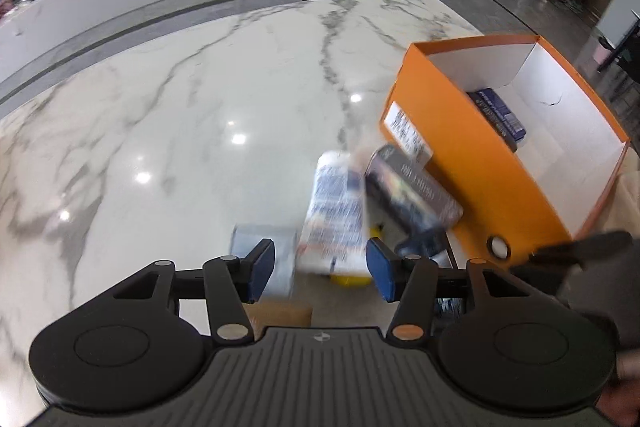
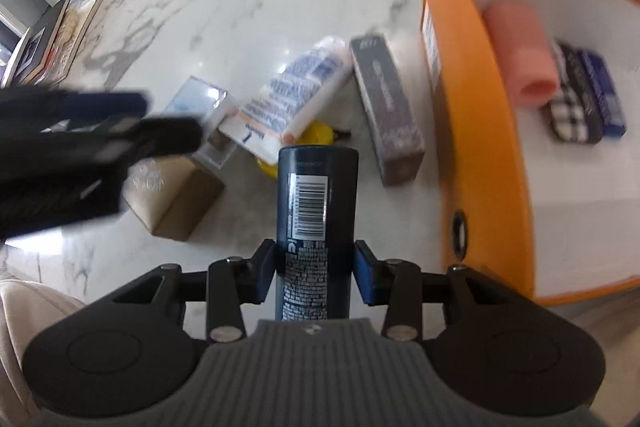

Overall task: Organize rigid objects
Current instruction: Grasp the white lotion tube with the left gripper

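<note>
Left wrist view: the left gripper (image 1: 320,269) stands spread and empty above the white tube (image 1: 336,211), whose long axis runs away from it, just beside the orange box (image 1: 472,163).

Right wrist view: the right gripper (image 2: 315,273) pinches the dark blue can (image 2: 316,211), long axis pointing forward; the box wall lies to its right, near.

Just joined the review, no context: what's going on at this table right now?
A person is sorting packaged items into an orange box on a marble table. The right gripper is closed on a dark blue can, not yet in the box. The left gripper is open and empty above a white tube and grey carton. A pink roll and small cartons already lie inside.
</note>
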